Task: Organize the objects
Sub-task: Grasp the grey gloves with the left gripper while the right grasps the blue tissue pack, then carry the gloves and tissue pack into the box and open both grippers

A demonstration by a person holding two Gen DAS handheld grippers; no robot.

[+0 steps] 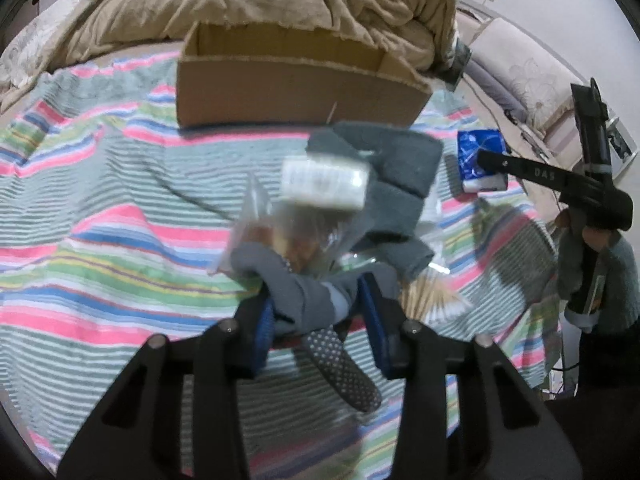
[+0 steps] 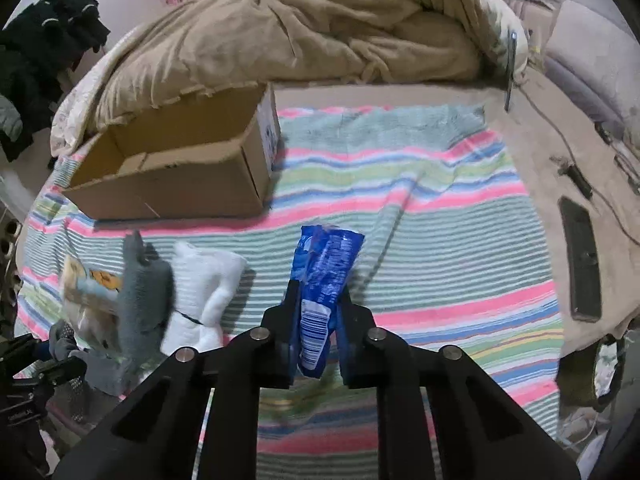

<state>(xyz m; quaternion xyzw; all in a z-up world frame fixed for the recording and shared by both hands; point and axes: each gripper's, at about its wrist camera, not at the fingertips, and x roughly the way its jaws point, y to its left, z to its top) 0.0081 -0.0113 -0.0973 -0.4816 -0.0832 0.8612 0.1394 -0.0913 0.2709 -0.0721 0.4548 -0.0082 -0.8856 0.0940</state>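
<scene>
Left gripper: your left gripper had its blue-padded jaws clamped on a bundle of grey socks, soft knit with a paler band; one sock's dotted non-slip sole hung back toward you between the black arms.

Bundle above the left jaws: the socks ran away from you and to the right, ending in a thick folded grey cuff. A clear crinkled plastic bag with something orange-brown inside, and a white blurred packet, rode with the bundle; you could not tell whether the pads touched them.

Beside the left jaws: a fan of thin pale wooden sticks lay just right of the jaws on the towel.

Right gripper: your right gripper was closed tight on a blue plastic packet, glossy and creased, with a barcode near the pads. Its long axis pointed away from you, tilted slightly right, its far end free above the towel.

Left of the right gripper: a white fluffy folded cloth lay on the towel, near the grey sock bundle.

Surface: a striped terry towel in pink, green, blue and white, rumpled, covered the bed.

Farther off: an open brown cardboard box, rectangular and matte, sat on the towel's far left part, long side across your view.

Farthest: a crumpled tan blanket, plush, was heaped behind the box.
</scene>
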